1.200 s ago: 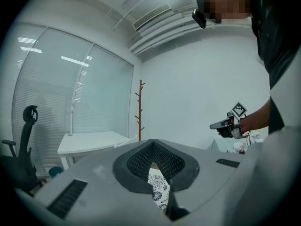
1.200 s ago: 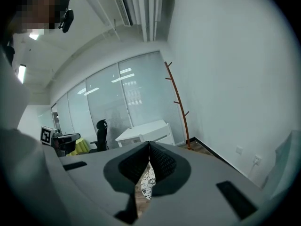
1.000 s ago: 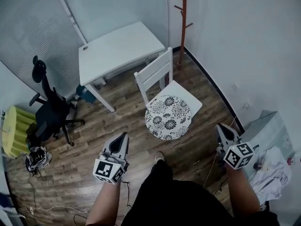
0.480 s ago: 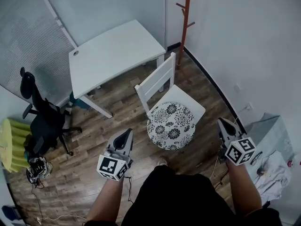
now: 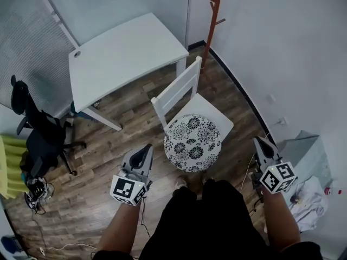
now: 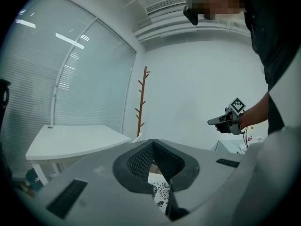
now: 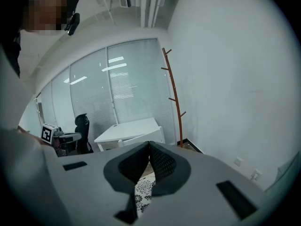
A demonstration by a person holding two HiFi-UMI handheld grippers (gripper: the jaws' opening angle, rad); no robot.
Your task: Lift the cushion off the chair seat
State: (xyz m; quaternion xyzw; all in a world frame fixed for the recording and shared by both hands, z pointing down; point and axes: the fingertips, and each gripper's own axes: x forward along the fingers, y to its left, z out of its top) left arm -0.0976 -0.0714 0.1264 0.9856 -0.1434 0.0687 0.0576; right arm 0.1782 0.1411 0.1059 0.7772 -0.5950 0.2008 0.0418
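I am holding both grippers out in front of me above the brown wood-plank floor (image 5: 135, 122), one on each side of the white wooden chair (image 5: 177, 89). The round cushion with a black-and-white flower pattern (image 5: 192, 143) is lying flat on the chair seat, covering most of it and leaving the far white corner bare. The left gripper (image 5: 145, 150) is hanging to the left of the cushion, near its edge but not touching it. Its jaws are pressing together with nothing between them, and in the left gripper view a strip of the flowered cushion is showing below the closed tips. The right gripper (image 5: 261, 142) is hovering to the right of the chair, apart from the seat, its jaws likewise closed on nothing. Beyond the chair back a white rectangular table (image 5: 124, 56) is standing by the window blinds. A slim reddish-brown wooden coat stand (image 5: 212, 15) is rising in the corner, and a black office chair (image 5: 38, 134) is sitting at the far left.
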